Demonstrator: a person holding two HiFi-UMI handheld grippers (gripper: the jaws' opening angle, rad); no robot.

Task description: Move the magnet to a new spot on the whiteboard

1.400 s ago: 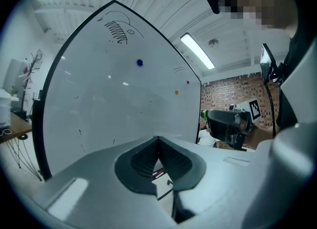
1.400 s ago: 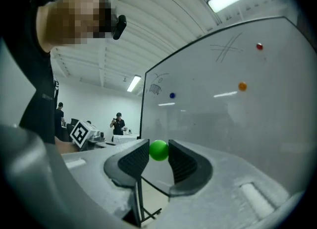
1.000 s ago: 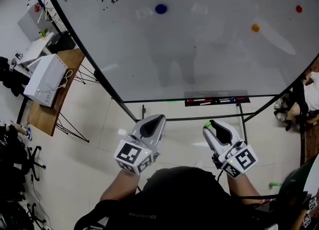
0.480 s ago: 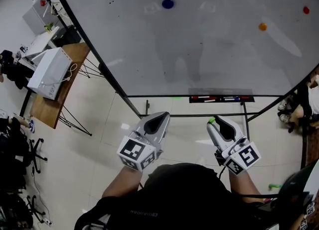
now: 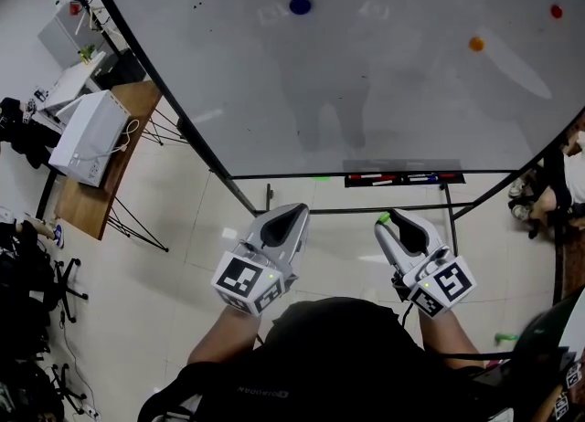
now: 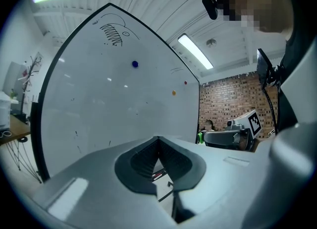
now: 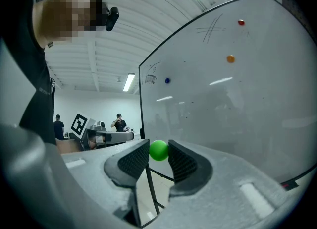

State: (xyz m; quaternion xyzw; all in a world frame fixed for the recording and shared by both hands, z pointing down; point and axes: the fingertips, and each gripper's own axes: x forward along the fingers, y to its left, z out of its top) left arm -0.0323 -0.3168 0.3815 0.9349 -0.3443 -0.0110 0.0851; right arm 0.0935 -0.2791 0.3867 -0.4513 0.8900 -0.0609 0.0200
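- Between the right gripper's (image 5: 384, 222) jaw tips, near 4 o'clock in the head view, sits the green magnet (image 7: 159, 150), pinched by its sides and well short of the whiteboard (image 5: 366, 91).
- Left gripper (image 5: 296, 214), at 6 o'clock, is clenched on nothing.
- It looks light, hard and smooth, so it could slip; a pinch across its widest part seems safest.
- Bare board lies toward 12 o'clock, between the blue magnet (image 5: 300, 5) and the orange magnet (image 5: 476, 44).
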